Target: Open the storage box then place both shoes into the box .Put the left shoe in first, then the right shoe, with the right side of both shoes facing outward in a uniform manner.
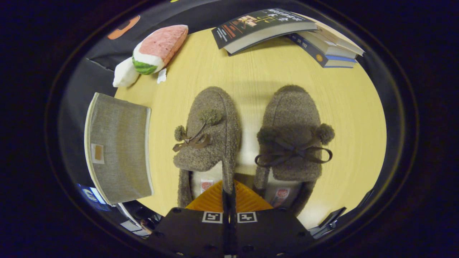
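The storage box (120, 150) sits left of the tongs (228, 195), lid apparently on, so opening is likely undone. Just ahead, 2 shoes stand paired: left shoe (209, 132), right shoe (292, 136). The tongs look fully closed, perhaps pinching the left shoe's inner rim; I cannot tell.

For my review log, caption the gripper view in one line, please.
Gripper shut on the left slipper's inner heel wall, right slipper beside it, grey storage box alongside on the table.
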`<action>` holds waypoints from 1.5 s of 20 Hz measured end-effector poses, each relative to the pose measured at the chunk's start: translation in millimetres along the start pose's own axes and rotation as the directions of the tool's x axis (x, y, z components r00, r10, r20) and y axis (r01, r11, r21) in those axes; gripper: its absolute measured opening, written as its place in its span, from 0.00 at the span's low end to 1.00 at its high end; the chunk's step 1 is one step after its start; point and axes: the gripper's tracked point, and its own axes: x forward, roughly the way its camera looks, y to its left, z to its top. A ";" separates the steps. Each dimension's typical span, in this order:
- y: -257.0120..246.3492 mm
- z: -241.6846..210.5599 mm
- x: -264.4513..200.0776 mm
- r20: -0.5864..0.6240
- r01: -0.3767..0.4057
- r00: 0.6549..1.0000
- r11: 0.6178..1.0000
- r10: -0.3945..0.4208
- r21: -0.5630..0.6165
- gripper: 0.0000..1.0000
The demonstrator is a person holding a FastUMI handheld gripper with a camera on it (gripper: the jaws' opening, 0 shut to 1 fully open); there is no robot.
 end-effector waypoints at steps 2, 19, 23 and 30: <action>5.3 -2.1 -16.0 0.005 -0.016 1.000 0.999 0.016 0.029 0.00; 261.9 -26.4 -135.5 0.117 -0.178 0.975 0.979 0.189 -0.101 0.00; 310.8 -27.3 -84.2 0.069 -0.130 0.989 0.990 0.133 -0.045 0.00; 347.5 -10.7 13.2 0.034 -0.017 0.999 1.000 0.018 -0.021 0.00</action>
